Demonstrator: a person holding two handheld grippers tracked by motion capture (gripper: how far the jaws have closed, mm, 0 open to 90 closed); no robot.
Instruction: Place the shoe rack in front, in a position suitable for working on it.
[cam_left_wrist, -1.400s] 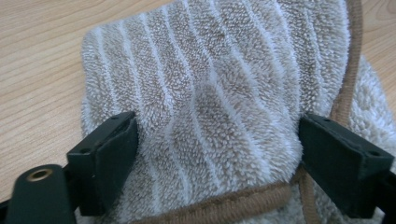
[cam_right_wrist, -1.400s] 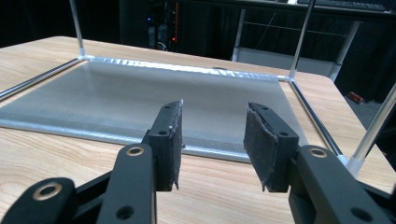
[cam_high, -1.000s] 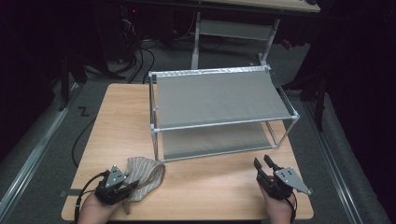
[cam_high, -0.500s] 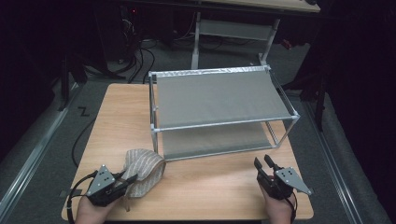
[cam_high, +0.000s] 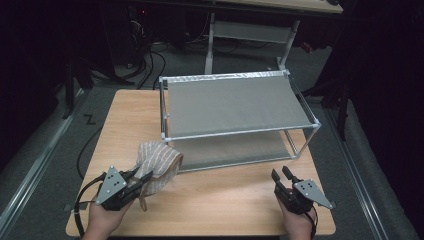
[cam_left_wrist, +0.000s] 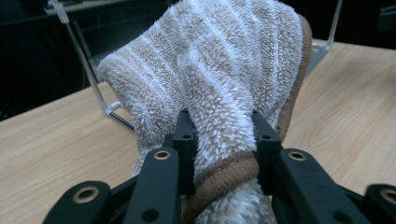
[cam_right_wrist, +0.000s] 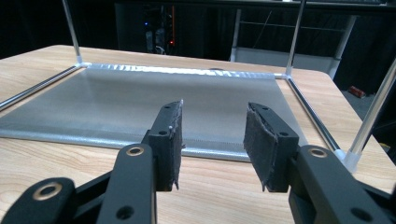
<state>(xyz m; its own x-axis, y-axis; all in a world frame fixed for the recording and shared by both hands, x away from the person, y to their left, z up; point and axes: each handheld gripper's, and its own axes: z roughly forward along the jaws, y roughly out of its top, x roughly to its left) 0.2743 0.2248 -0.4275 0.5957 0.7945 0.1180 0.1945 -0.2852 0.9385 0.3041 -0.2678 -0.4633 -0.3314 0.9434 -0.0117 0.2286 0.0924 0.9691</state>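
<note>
Striped towel (cam_left_wrist: 219, 70) pinched in left gripper (cam_left_wrist: 219, 140); right gripper (cam_right_wrist: 212, 140) empty, jaws apart.

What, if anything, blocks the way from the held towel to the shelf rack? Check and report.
Nothing visible does. The left gripper is shut on the towel, lifted just in front of the shelf rack; only bare table lies between. The right gripper waits open, well aside.

light: dim, dark surroundings | table evenly lit | focus: sharp
</note>
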